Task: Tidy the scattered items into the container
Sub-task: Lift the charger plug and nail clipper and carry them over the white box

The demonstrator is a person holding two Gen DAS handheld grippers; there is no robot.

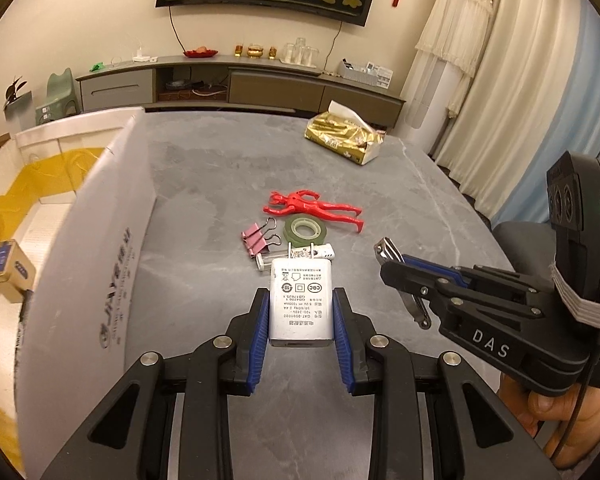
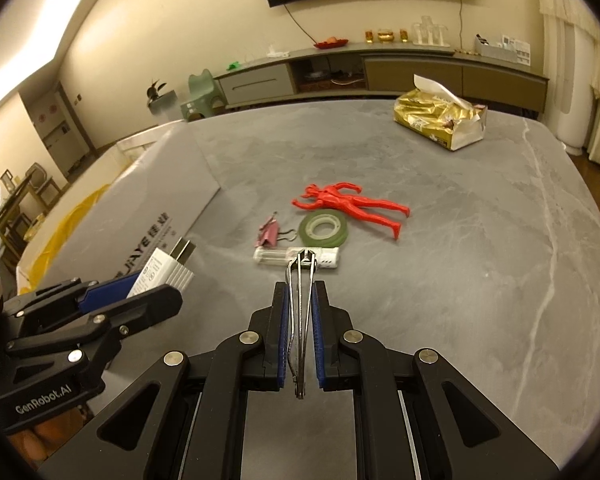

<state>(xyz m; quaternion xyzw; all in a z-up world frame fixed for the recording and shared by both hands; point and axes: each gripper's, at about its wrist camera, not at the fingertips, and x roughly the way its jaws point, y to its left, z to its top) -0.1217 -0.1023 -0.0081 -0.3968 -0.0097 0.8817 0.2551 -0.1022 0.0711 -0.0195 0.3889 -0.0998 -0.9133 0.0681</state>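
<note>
The left gripper (image 1: 301, 312) pinches a white charger (image 1: 301, 300) by its flat sides: rigid, light, smooth, so a mid-body hold suits. The right gripper (image 2: 300, 320) clamps thin nail clippers (image 2: 299, 320), stiff and slippery. Beyond lie a clear tube (image 2: 296, 258), pink clips (image 1: 256, 240), tape roll (image 1: 306, 229) and red figure (image 1: 314, 208). The cardboard box (image 1: 100, 248) stands left; its interior is mostly hidden, possibly holding one small carton (image 1: 8, 270).

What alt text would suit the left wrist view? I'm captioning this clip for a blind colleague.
The left gripper holds a white USB charger over a grey table, beside an open cardboard box. To its right, the right gripper holds nail clippers. Ahead on the table lie pink binder clips, green tape and a red toy figure.
</note>
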